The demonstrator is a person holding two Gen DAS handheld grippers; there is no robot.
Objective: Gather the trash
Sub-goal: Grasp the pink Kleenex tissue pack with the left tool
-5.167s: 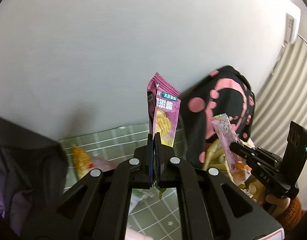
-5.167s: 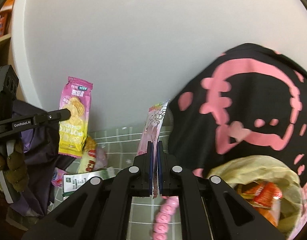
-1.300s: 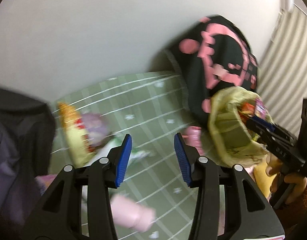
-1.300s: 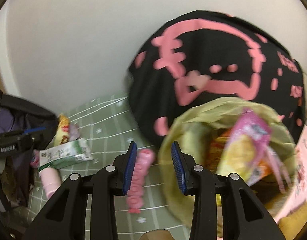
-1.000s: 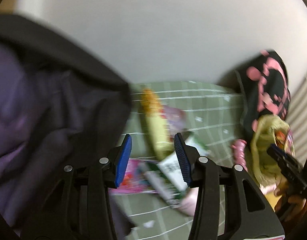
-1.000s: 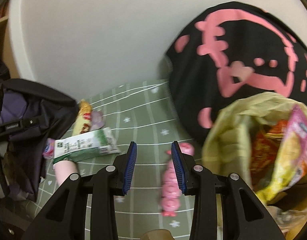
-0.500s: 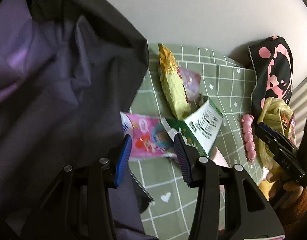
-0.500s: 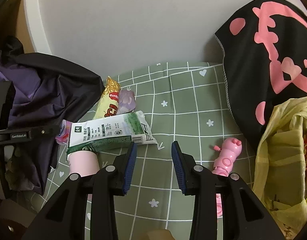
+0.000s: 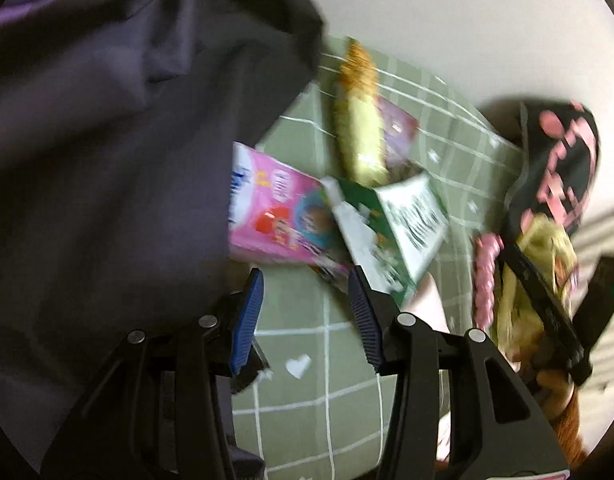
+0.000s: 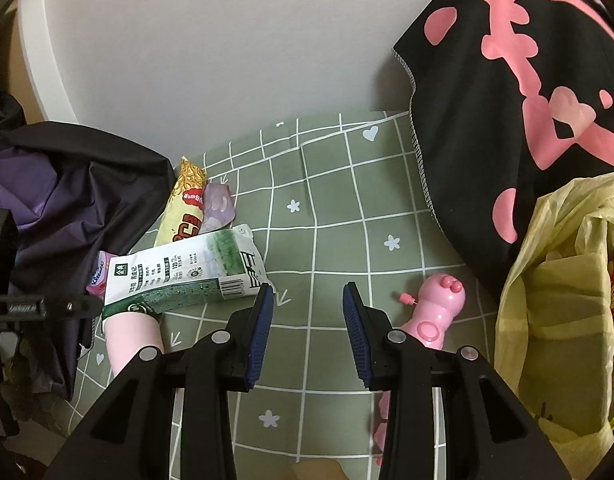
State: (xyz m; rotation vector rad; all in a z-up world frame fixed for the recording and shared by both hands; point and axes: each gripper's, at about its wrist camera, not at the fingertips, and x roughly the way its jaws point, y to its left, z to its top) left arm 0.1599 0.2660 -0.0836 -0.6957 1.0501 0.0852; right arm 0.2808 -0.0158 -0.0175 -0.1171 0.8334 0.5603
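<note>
Green checked cloth (image 10: 331,216) covers the surface under a pale wall. Both grippers, left gripper (image 9: 305,312) and right gripper (image 10: 307,320), hold their jaws wide with nothing between. At left of the right view lie a carton (image 10: 179,276), a yellow wrapper (image 10: 183,208) and a pink pack (image 9: 275,216). A yellow bag (image 10: 547,280) of trash sits at far right.

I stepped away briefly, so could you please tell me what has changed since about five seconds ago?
Both grippers released their snack wrappers, which went into the yellow bag. The left gripper and right gripper now hover open and empty near the milk carton. The pink toy stayed put.
</note>
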